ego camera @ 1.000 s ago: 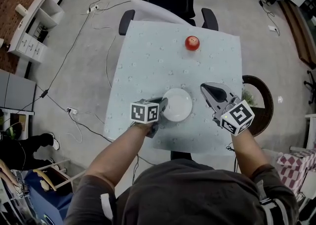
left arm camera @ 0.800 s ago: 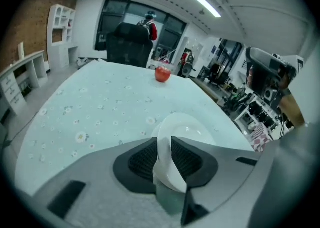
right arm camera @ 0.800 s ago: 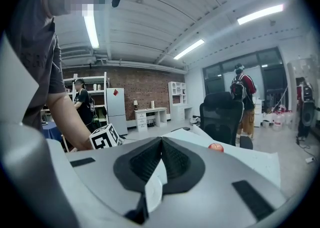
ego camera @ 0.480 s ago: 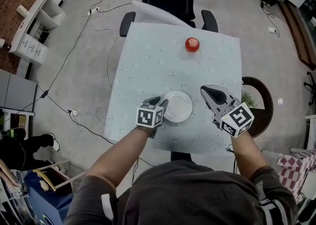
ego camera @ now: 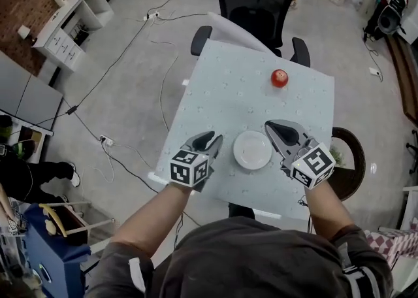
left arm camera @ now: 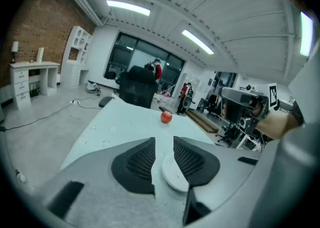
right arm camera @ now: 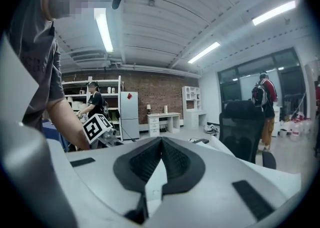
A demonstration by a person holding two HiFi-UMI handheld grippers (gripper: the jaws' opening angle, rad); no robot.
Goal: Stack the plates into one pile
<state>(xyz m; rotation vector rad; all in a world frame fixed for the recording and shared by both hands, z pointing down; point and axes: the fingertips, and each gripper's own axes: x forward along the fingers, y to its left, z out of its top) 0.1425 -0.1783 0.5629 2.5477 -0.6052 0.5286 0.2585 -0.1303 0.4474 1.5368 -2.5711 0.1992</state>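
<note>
Calling this basically done, judging by the layout. On the left side, the left gripper (ego camera: 212, 138) sits just beside the stack and off it. Its jaws are released and have just been closing a bit, with nothing between them; its own view shows the stack beyond the tips. In the middle, one white pile of plates (ego camera: 252, 149) lies flat near the front edge of the table (ego camera: 215, 87). No loose plate shows anywhere else on it. Can't count how many plates are in it. Just right of it and not touching, the right gripper (ego camera: 270, 125) is clenched tip to tip on nothing.

Left to do, my guess: only back both hands away.

Surroundings:
- white shelf unit (ego camera: 72, 19) and cables (ego camera: 130, 42) on the floor at left
- black office chair (ego camera: 255, 2) at the far edge
- red apple (ego camera: 279, 78) far side of the table, well apart from the stack
- dark round side table (ego camera: 356, 143) at right

Nothing blocks the stack.
</note>
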